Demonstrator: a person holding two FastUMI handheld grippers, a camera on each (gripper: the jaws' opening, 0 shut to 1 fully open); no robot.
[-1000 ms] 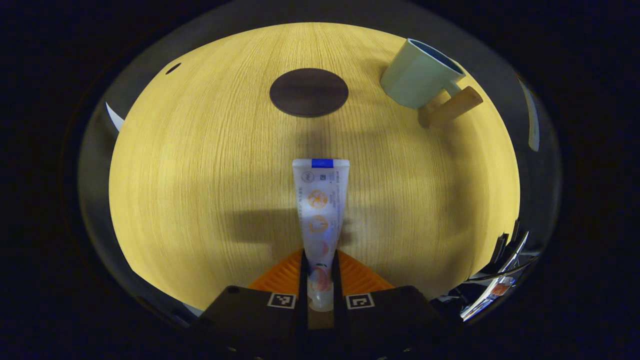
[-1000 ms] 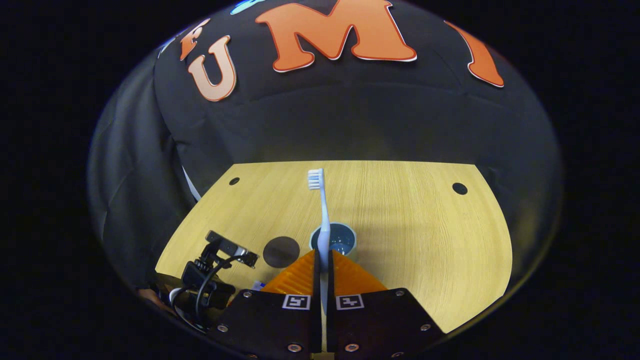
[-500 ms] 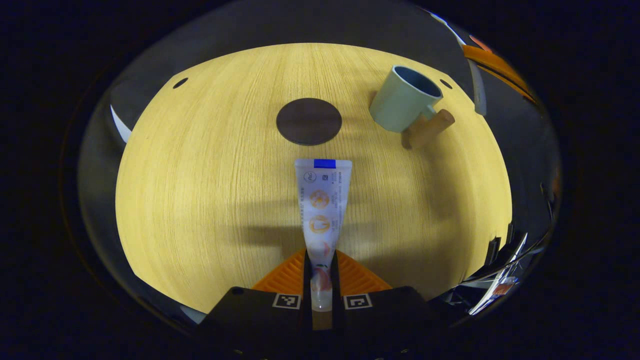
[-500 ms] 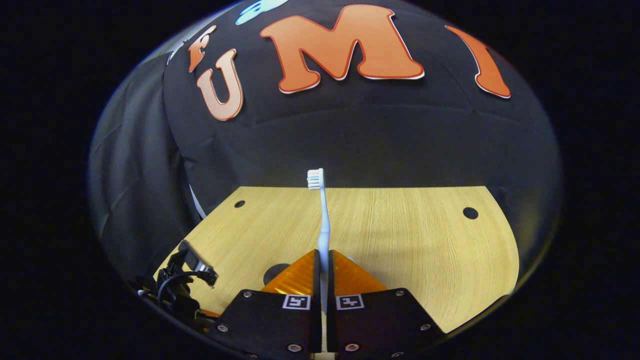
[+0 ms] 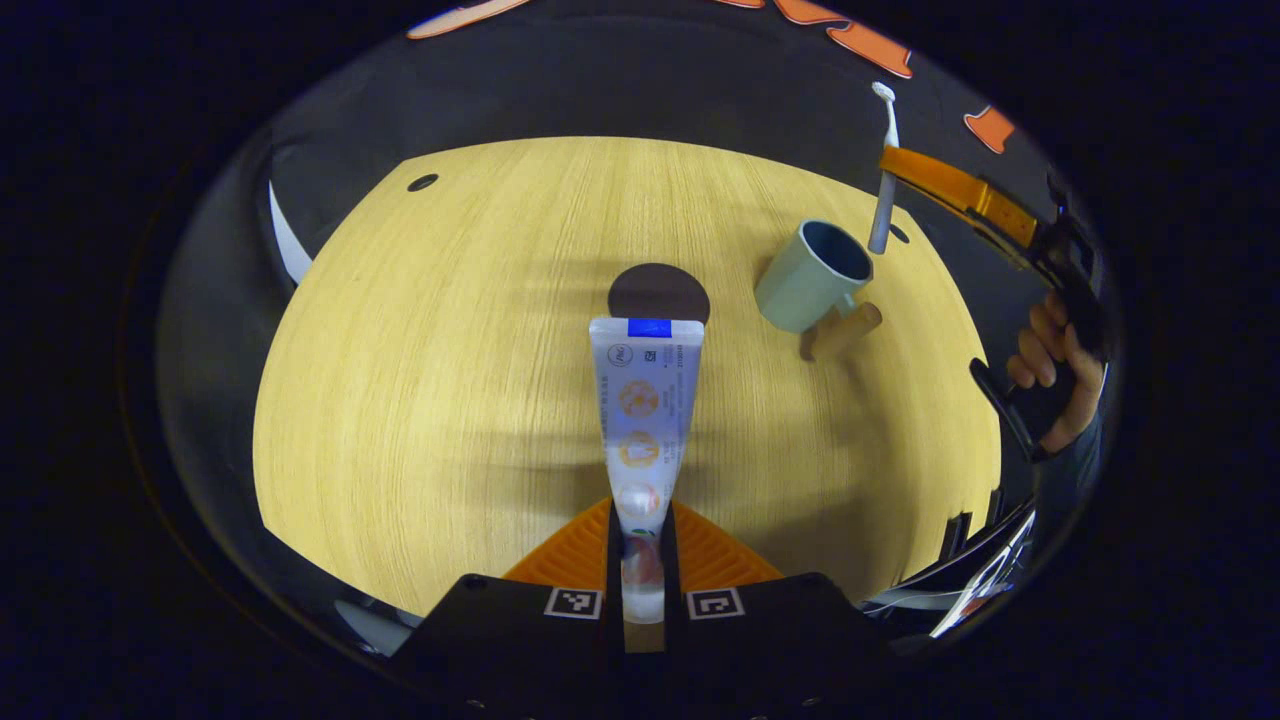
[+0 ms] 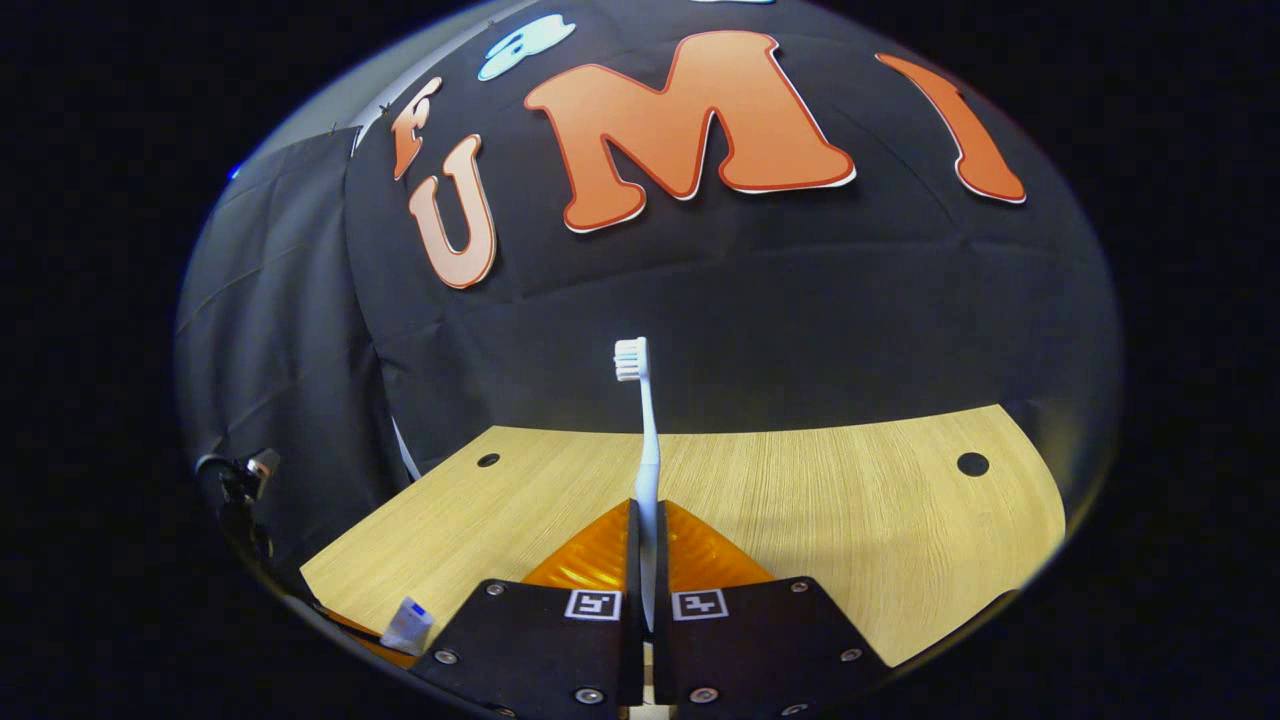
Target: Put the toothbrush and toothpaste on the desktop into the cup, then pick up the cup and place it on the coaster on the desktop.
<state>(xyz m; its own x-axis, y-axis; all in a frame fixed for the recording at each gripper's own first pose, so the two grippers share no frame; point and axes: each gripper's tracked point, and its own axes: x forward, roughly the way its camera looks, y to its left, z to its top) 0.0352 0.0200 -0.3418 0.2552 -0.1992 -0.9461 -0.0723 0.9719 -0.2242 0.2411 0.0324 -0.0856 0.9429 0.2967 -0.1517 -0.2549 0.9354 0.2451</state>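
While each claw grips — one toothpaste (image 5: 640, 420), one toothbrush (image 6: 645, 440), one cup (image 5: 812, 277)

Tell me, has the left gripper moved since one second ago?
Yes. In the left gripper view, the coaster and cup look smaller and lower than before, so the left gripper, shut on the toothpaste, has risen and tilted up.

Right gripper (image 6: 645, 530) at bottom centre, both fingers clamped on slim white toothbrush (image 6: 647, 440), bristle head up at frame centre. Light wood desktop (image 6: 850, 500) across lower half. White toothpaste tube end (image 6: 409, 626) at lower left edge.
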